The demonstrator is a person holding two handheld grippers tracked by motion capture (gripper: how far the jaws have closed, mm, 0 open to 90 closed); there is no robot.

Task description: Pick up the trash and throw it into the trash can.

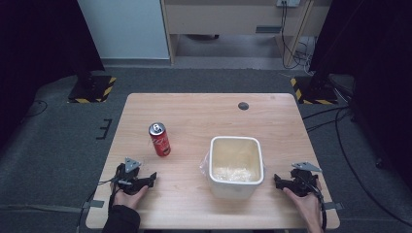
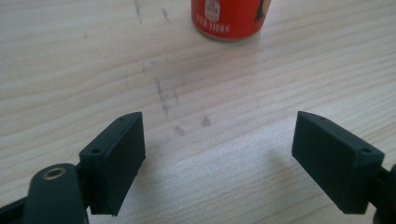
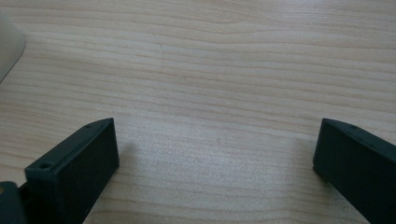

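High view: your left gripper (image 1: pixel 151 177) rests at the near-left of the bench (image 1: pixel 204 111) and your right gripper (image 1: pixel 277 180) at the near-right, with an upright red can (image 1: pixel 160 139) beyond the left one and a white tub (image 1: pixel 236 166), something pale in its bottom, between the two grippers, just left of the right one. Left gripper view: your jaws stand wide apart over bare wood, nothing between them, the can's base (image 2: pixel 229 18) ahead. Right gripper view: jaws also spread wide and empty, the tub's edge (image 3: pixel 8 46) at far left.
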